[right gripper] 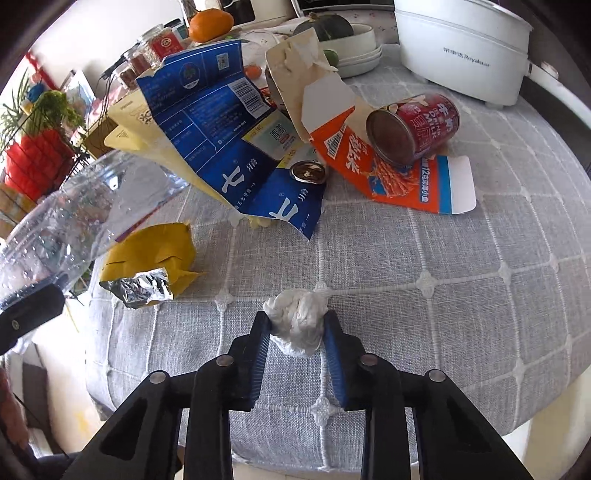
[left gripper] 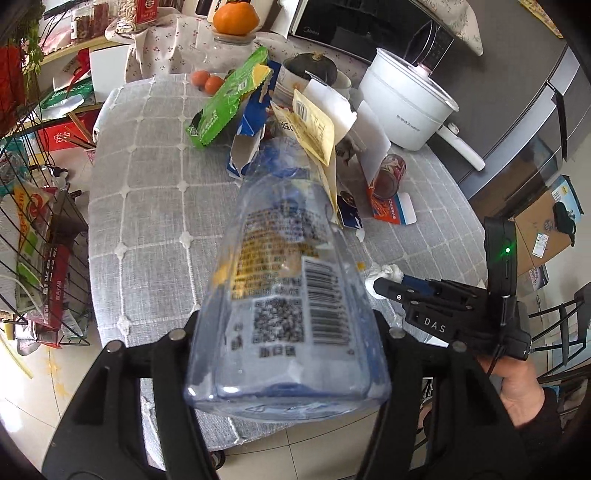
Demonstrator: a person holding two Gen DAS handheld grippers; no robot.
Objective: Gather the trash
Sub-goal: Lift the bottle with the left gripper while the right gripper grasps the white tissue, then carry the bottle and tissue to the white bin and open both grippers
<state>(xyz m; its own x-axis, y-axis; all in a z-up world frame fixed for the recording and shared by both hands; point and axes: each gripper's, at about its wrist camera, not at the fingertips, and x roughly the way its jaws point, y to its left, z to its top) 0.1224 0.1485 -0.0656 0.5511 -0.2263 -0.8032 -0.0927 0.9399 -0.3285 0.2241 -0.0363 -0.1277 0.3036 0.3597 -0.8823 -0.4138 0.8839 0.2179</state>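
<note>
My left gripper (left gripper: 288,332) is shut on a clear plastic bottle (left gripper: 288,280) with a printed label, held above the near table edge; the bottle also shows at the left of the right wrist view (right gripper: 74,221). My right gripper (right gripper: 297,325) is shut on a crumpled white tissue (right gripper: 297,317), just above the grey tablecloth (right gripper: 443,295); it also shows in the left wrist view (left gripper: 391,286). On the table lie a torn blue carton (right gripper: 229,147), an orange carton (right gripper: 369,162), a red can (right gripper: 417,125) on its side, a yellow foil wrapper (right gripper: 155,262) and a green box (left gripper: 229,99).
A white electric cooker (right gripper: 461,48) stands at the back right. Bowls, a squash and an orange (right gripper: 210,24) sit at the back. A wire rack (left gripper: 40,221) with packets stands left of the table. A cardboard box (left gripper: 543,229) is on the floor to the right.
</note>
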